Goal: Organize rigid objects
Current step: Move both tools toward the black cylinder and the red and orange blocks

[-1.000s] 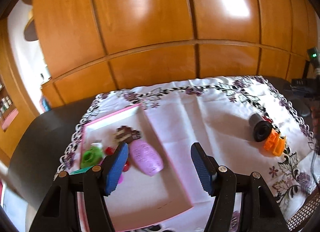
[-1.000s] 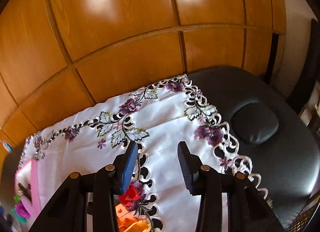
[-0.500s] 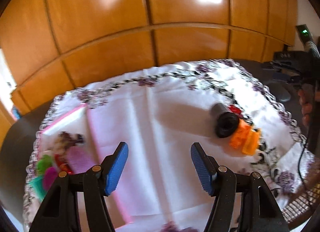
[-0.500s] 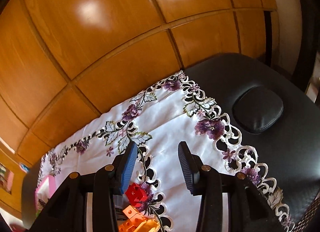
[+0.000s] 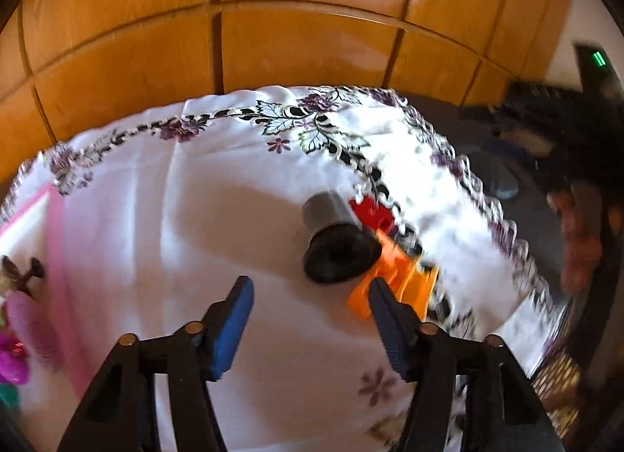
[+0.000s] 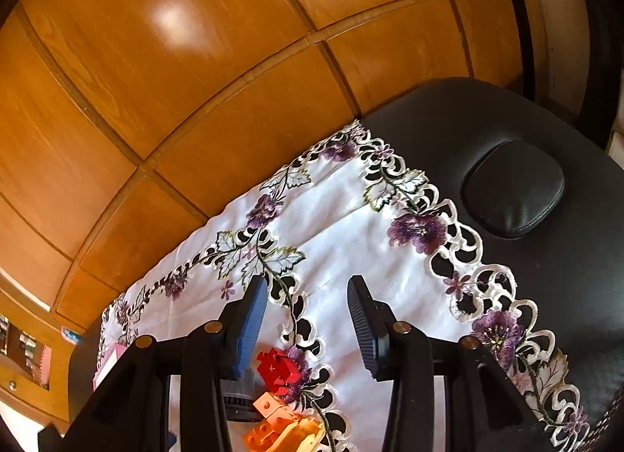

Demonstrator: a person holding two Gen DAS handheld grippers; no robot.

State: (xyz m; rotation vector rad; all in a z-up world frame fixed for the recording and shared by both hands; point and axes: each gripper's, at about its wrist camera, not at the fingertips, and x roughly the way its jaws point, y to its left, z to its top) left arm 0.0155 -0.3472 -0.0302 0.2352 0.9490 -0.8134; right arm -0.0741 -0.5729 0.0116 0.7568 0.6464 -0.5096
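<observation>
A black funnel-shaped cylinder [image 5: 331,237] lies on the white embroidered cloth [image 5: 195,218]. An orange toy piece [image 5: 401,276] and a small red block [image 5: 370,212] sit right beside it. My left gripper [image 5: 310,294] hovers open just in front of the cylinder, nothing between its blue pads [image 5: 234,319]. A pink tray [image 5: 56,257] with a lilac bottle [image 5: 27,325] and other small toys shows at the left edge. My right gripper [image 6: 306,296] is open and empty above the cloth, with the red block [image 6: 279,368] and the orange piece [image 6: 284,428] below it.
A wooden panelled wall [image 5: 273,42] stands behind the table. The cloth's lacy edge [image 6: 460,257] ends on a black padded surface [image 6: 546,264] with a round cushion [image 6: 513,188]. A person's hand [image 5: 577,241] and dark equipment [image 5: 553,120] appear blurred at the right.
My left gripper has swung right, away from the pink tray, and come close to the black cylinder and orange piece. The right wrist has rolled a little; both jaws kept their width.
</observation>
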